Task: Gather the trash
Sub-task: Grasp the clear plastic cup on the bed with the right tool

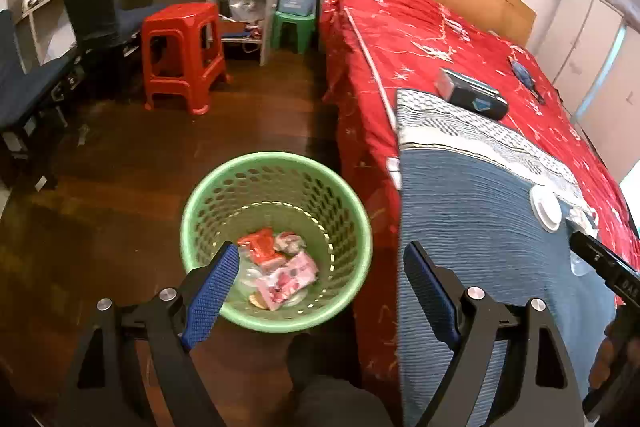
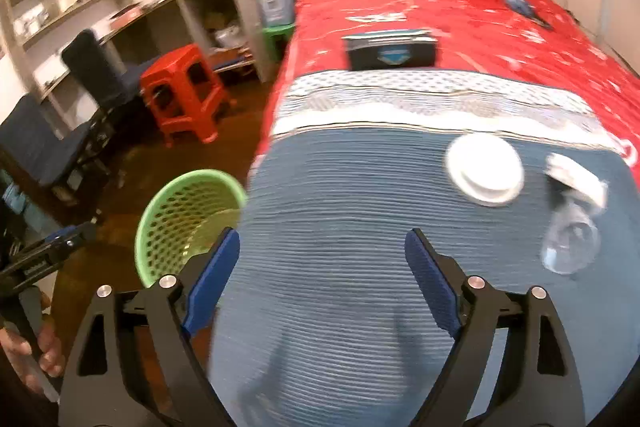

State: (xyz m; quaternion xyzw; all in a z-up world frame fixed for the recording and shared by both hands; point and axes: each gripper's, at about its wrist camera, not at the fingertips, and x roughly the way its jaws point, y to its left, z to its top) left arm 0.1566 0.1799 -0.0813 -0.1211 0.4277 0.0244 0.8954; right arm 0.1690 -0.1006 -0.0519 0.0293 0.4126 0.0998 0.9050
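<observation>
A: What trash is left on the bed?

B: A round white lid (image 2: pixel 485 171) and a clear, crumpled plastic bottle (image 2: pixel 570 227) with a white label, both on the ribbed blue blanket (image 2: pixel 340 195).

A: And the tongs?

B: The right tongs (image 2: pixel 322 267) are spread with nothing between them; both pieces lie ahead to their right. The left tongs (image 1: pixel 320 275), also spread and empty, hang above the perforated green basket (image 1: pixel 200 199) on the wooden floor, wrappers (image 1: pixel 280 267) inside.
</observation>
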